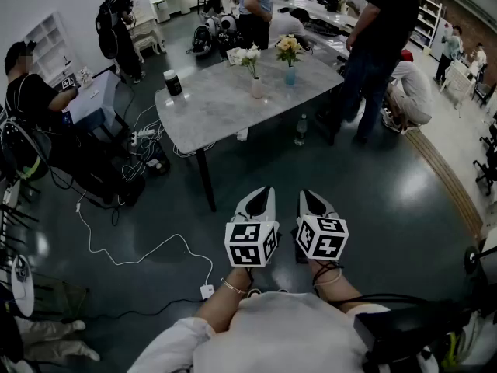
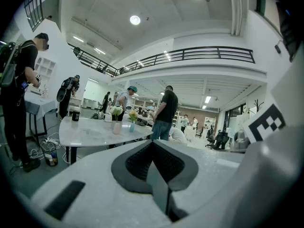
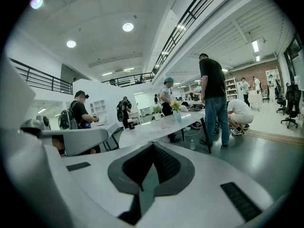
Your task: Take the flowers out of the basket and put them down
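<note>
Flowers [image 1: 250, 54], white, stand in a pale vase [image 1: 256, 88]. The yellow flowers [image 1: 289, 48] stand in a blue vase [image 1: 290, 75]. Both vases are upright near the far edge of the tabletop [image 1: 217, 107], side by side and apart. A dark cup [image 1: 172, 82] stands at its left corner. Short of the table, over the floor [image 1: 373, 200], the left gripper [image 1: 262, 196] and right gripper [image 1: 311, 199] each have jaws pressed together, nothing between them.
</note>
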`<action>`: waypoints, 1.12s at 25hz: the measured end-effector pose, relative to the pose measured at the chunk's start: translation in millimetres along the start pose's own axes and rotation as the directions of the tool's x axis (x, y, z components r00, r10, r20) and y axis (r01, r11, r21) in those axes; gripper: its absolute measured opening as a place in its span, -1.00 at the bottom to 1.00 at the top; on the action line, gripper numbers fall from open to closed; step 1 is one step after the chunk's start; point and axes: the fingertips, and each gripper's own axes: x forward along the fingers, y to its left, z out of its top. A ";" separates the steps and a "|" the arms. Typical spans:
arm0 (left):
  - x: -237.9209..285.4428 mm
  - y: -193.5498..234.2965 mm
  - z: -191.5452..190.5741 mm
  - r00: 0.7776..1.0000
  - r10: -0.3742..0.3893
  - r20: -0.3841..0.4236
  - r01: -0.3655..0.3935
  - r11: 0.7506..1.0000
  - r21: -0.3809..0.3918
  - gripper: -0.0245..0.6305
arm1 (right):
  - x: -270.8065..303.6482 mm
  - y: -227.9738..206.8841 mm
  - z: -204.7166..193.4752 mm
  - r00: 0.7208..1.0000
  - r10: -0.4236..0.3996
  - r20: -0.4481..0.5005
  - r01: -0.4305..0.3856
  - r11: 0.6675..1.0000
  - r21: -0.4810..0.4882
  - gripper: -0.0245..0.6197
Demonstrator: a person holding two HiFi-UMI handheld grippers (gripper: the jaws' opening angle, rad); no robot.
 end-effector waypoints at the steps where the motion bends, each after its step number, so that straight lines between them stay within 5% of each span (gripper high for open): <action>1: -1.0 -0.6 -0.4 1.000 0.001 0.000 -0.001 1.000 -0.001 -0.90 | -0.9 0.1 -0.1 1.000 0.001 0.001 -0.001 1.000 0.000 -0.90; 17: -0.7 1.4 -12.3 0.999 0.034 -0.019 -0.034 0.999 -0.012 -0.90 | -3.5 -7.8 -7.0 1.000 0.008 -0.003 -0.008 0.999 0.041 -0.90; 28: 38.8 -0.1 -18.5 0.997 0.068 -0.020 -0.069 0.997 -0.026 -0.90 | 16.4 -51.6 -2.7 0.999 0.011 -0.035 -0.010 0.999 0.040 -0.90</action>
